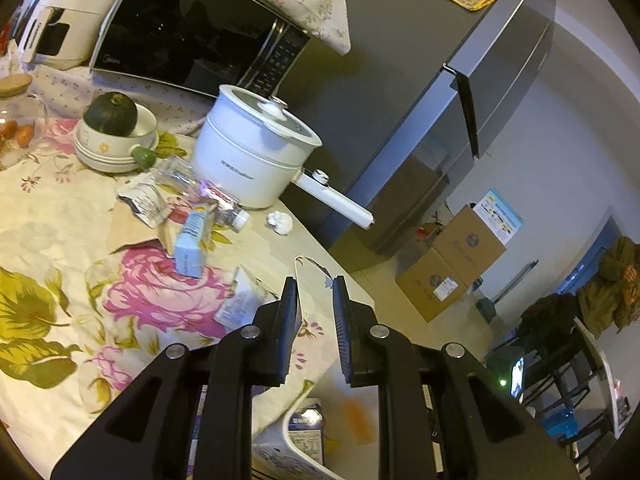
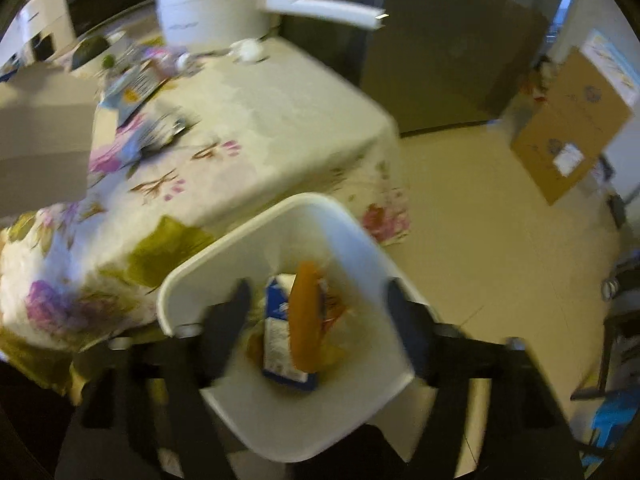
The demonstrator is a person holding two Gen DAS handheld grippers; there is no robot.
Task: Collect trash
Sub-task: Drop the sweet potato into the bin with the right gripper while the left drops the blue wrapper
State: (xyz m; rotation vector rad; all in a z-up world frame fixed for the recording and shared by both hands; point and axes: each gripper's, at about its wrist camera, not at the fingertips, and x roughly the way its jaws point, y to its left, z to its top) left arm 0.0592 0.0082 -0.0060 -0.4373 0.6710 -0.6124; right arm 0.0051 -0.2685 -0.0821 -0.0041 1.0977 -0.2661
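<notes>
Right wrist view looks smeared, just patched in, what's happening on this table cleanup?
Trash collection is partway done. The right gripper hangs open over the white bin beside the table; a blue-and-white carton and an orange wrapper lie inside. The left gripper hovers open at the table edge, holding nothing. A blue box, a crumpled tissue and several wrappers remain on the floral cloth near the white pot.

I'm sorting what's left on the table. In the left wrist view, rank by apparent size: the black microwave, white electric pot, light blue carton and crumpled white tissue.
1. Black microwave
2. White electric pot
3. Light blue carton, though nearer the camera
4. Crumpled white tissue
</notes>
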